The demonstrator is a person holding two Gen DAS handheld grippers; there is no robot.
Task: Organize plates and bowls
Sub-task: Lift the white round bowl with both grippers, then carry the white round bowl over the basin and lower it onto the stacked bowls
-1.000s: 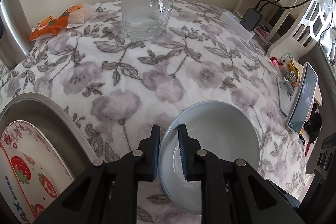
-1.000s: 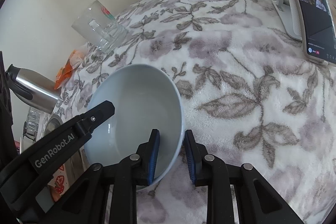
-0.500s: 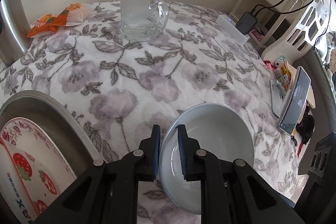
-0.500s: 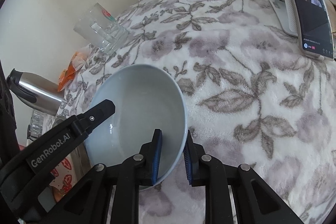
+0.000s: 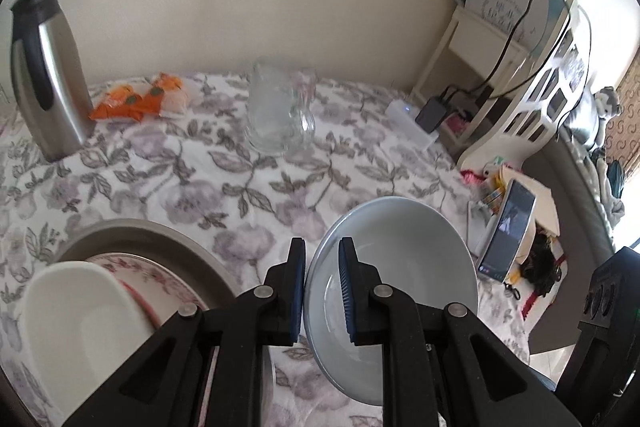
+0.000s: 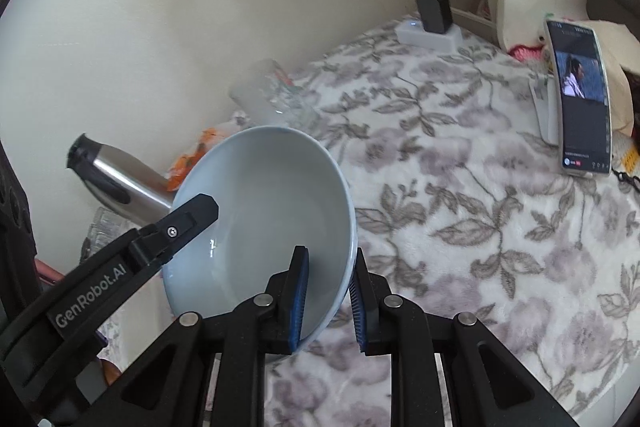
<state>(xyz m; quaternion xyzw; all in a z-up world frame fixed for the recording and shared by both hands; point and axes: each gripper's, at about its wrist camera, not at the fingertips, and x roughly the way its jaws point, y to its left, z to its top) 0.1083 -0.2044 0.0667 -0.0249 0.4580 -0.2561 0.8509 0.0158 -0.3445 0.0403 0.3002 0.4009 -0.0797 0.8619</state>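
Right wrist: smooth pale-blue bowl (image 6: pixel 272 195)

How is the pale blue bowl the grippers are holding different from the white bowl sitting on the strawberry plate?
The pale blue bowl is round and held tilted above the cloth, its rim clamped by the left gripper and the right gripper. The white bowl looks squarer with rounded corners and rests ungripped on the strawberry plate. One is blue-grey, the other plain white. Both look empty.
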